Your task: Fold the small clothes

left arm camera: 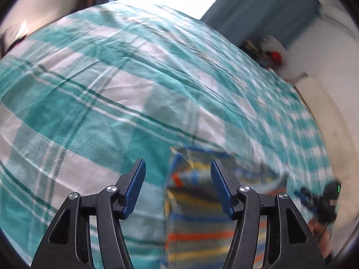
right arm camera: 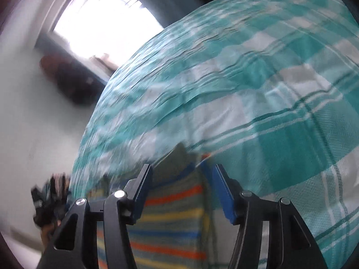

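Note:
A small striped garment (left arm camera: 197, 213) in grey, blue, orange and yellow lies on the teal and white checked bed cover (left arm camera: 112, 94). My left gripper (left arm camera: 178, 179) is open above the garment's left edge, holding nothing. In the right wrist view the same garment (right arm camera: 175, 219) lies below my right gripper (right arm camera: 182, 183), which is open and empty over the garment's far end. The right gripper also shows, blurred, at the right edge of the left wrist view (left arm camera: 323, 201). The left gripper shows blurred at the left of the right wrist view (right arm camera: 49, 201).
The bed cover (right arm camera: 258, 89) fills most of both views. A pile of clothes and bags (left arm camera: 269, 51) sits on the floor past the bed's far right corner. A dark bag (right arm camera: 71, 76) stands by the wall under a bright window (right arm camera: 103, 20).

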A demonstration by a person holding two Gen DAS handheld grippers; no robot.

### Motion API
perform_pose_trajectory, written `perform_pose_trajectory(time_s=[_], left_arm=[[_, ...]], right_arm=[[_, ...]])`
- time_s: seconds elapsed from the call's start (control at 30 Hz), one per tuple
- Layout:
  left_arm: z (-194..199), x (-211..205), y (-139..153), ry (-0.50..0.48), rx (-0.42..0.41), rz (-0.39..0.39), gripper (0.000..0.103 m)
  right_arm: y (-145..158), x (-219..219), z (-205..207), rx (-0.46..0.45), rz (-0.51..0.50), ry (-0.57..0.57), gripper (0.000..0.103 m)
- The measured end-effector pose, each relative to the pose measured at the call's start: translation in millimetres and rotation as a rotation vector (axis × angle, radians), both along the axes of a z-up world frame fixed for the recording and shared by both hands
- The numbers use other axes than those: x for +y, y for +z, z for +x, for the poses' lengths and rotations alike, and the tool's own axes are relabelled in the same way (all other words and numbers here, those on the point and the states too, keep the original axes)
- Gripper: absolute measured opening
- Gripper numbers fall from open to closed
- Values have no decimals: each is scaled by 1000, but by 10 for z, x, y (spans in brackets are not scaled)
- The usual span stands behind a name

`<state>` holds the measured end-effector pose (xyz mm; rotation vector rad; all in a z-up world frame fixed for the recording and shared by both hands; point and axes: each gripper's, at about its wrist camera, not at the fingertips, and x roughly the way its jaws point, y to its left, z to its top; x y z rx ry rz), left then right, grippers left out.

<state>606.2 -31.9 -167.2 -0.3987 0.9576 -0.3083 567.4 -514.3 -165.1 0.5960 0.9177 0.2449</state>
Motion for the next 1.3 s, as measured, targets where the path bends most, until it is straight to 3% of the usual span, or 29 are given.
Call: perform_pose_trajectory(time_s=[0.1,0.13,0.2,0.3,0.4,0.47,0.57,0.67,0.77,0.9,0.97,1.1,1.17,1.23,1.3], left_arm=[[-172,-308,-82,-220,5,-22,69],[-159,-464,-169,-285,30,-17,71],[-45,-782,-355,-361,87,57,71],[308,-981,-462,-282,93,174,71],[587,-790,-390,-130,99,134,71],[579,-615,-311,-77,119,97,71],[158,-554,-133,-169,56,95,73],[-482,-676,-43,-300,-15,187,78],[-1047,-779,-177,-375,-38,269,85],[-1327,-758,-439,-355,3,406,84],[-1383,-701,-348,-328,-8,397,84],[-1502,-564,-109,-240,-35,297,88],[-1489,-523,-127,-195,-30,278,90],[-1489,-494,-212,-162,-19,294,90],[-1471,-507,-437,-148,53,367,88]], right_arm=[[-59,358,12,55,19,193,57],[-170,516,121,117,37,266,57],[-353,712,297,185,-31,288,57],[-437,842,571,154,-146,171,55],[-300,764,618,82,-158,-14,55],[-181,708,546,51,-115,-42,55],[3,772,245,-1,-164,62,55],[78,933,-167,-35,-231,182,55],[-39,1042,-775,-45,-266,267,55],[-518,1110,-1297,62,-378,278,56],[-481,1108,-1515,12,-412,236,56],[-256,1149,-1656,-42,-418,197,56],[-191,1179,-1692,-61,-421,194,56],[-202,1196,-1728,-73,-425,188,56],[-346,1162,-1756,-32,-440,179,59]])
